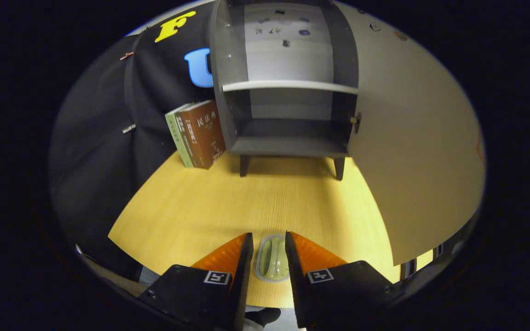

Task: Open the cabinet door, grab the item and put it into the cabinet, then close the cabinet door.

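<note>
Between the tool's (268, 246) closed-in fingers sits a smooth oval dish (273, 263), gripped on woodgrain table (200, 207).

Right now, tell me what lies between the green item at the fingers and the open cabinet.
In the gripper view, only bare wooden table lies between the green item and the cabinet.

Two books (197, 134) upright on wooden table (191, 216).

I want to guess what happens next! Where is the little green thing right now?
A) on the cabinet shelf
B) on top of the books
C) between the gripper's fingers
C: the little green thing lies on the table between the gripper fingers, which flank it closely.
</note>
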Action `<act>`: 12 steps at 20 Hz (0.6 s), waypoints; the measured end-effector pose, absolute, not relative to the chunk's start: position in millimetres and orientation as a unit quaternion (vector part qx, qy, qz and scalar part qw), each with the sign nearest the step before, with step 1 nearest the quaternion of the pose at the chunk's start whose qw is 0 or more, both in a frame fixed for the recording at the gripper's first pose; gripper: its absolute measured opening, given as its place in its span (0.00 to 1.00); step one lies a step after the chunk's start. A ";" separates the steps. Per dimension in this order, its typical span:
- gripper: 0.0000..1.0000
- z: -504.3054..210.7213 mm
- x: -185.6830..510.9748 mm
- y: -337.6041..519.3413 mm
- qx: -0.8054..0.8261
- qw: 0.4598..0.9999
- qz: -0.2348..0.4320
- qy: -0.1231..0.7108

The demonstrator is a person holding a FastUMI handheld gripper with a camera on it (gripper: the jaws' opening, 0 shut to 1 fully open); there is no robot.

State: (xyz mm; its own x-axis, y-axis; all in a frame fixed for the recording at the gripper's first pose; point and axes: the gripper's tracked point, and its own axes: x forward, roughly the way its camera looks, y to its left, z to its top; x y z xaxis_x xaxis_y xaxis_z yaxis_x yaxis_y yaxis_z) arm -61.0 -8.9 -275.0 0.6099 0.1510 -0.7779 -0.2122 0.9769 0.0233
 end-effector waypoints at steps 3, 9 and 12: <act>0.46 -304.2 -69.9 -17.1 -0.046 0.870 0.110 0.478; 0.46 -353.8 -82.2 -33.4 -0.053 0.830 0.092 0.547; 0.46 -376.0 -88.6 -35.5 -0.062 0.816 0.088 0.568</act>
State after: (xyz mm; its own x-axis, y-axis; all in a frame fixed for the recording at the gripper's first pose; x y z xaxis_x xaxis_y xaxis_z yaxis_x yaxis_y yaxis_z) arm -88.6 -35.5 -376.0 0.3400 0.0728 -0.9376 -0.2137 0.9769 -0.0016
